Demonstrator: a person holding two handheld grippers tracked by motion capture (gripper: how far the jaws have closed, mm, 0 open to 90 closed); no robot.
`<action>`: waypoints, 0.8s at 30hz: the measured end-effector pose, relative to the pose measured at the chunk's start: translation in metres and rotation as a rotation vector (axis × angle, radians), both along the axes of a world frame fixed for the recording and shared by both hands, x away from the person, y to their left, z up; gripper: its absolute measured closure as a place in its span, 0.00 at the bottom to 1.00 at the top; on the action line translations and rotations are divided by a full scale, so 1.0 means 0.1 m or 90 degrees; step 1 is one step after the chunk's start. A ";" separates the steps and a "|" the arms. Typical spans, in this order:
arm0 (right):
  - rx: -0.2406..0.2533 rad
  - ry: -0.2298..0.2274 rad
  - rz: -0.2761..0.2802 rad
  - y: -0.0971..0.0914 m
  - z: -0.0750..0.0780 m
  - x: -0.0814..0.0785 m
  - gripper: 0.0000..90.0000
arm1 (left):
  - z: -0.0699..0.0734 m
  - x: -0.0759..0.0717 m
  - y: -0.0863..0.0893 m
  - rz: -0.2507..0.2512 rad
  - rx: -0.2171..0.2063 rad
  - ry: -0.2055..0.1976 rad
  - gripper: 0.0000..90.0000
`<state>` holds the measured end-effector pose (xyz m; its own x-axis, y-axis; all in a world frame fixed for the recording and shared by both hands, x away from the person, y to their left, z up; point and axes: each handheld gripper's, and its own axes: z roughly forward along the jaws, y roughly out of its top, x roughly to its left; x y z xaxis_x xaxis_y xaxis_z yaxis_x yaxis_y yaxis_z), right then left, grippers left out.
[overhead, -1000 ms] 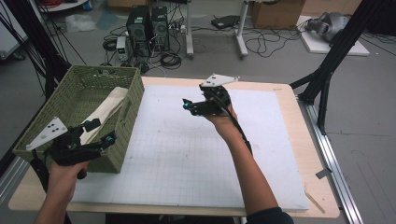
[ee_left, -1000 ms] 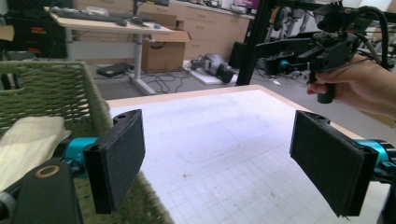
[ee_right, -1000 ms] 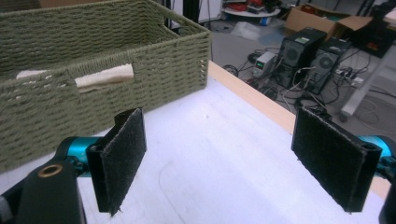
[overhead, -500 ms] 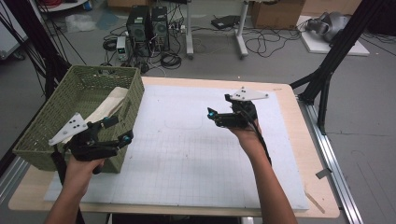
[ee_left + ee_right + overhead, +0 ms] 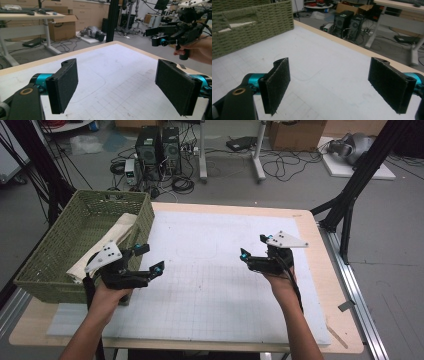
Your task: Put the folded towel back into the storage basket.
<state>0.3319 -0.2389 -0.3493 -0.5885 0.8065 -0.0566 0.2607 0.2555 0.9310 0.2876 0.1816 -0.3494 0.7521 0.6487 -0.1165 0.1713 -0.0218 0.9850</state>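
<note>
Scanning left to right: green woven basket [image 5: 60,251] sits at the left edge of the table [image 5: 320,285], partly over the white gridded mat [image 5: 220,270]. A folded cream cloth [image 5: 112,242] lies inside it, leaning on the right-hand wall, its top edge near the rim.

Left gripper [image 5: 140,265] hovers just beside the basket's near right corner, above the mat. Jaws stand wide apart, nothing between them; in the left gripper view the pads [image 5: 63,85] frame bare mat.

Right gripper [image 5: 250,257] hangs over the right half of the mat, well apart from basket and cloth. Jaws likewise wide, holding nothing; pads [image 5: 277,82] frame bare mat, basket [image 5: 249,27] far off.

Risks, judged:
- Left gripper reaching for the cloth could catch the wicker rim and drag or tip the basket off the table's left edge.
- Cloth is limp; a one-layer pinch may unfold it.
- Trailing cable could snag the basket corner.
</note>
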 end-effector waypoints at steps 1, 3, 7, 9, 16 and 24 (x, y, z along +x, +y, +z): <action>-0.001 -0.002 -0.007 -0.04 -0.02 -0.03 0.19 | -0.01 0.01 -0.02 -0.004 0.001 0.001 0.21; 0.002 -0.003 -0.021 -0.11 -0.06 -0.09 0.19 | -0.03 0.02 -0.07 -0.013 0.003 0.005 0.21; 0.003 -0.009 -0.047 -0.26 -0.16 -0.23 0.19 | -0.10 0.05 -0.17 -0.029 0.006 0.014 0.21; 0.003 -0.015 -0.056 -0.33 -0.21 -0.29 0.19 | -0.13 0.06 -0.20 -0.022 -0.002 0.020 0.21; 0.012 -0.014 -0.085 -0.51 -0.40 -0.46 0.19 | -0.23 0.09 -0.30 -0.039 -0.005 0.006 0.21; 0.019 -0.009 -0.099 -0.62 -0.50 -0.59 0.19 | -0.31 0.13 -0.39 -0.051 0.002 0.005 0.21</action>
<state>0.2732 -0.3012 -0.3990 -0.4559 0.8892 -0.0383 0.2812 0.1848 0.9417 0.3008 0.1428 -0.3803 0.8009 0.5865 -0.1206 0.1770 -0.0395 0.9834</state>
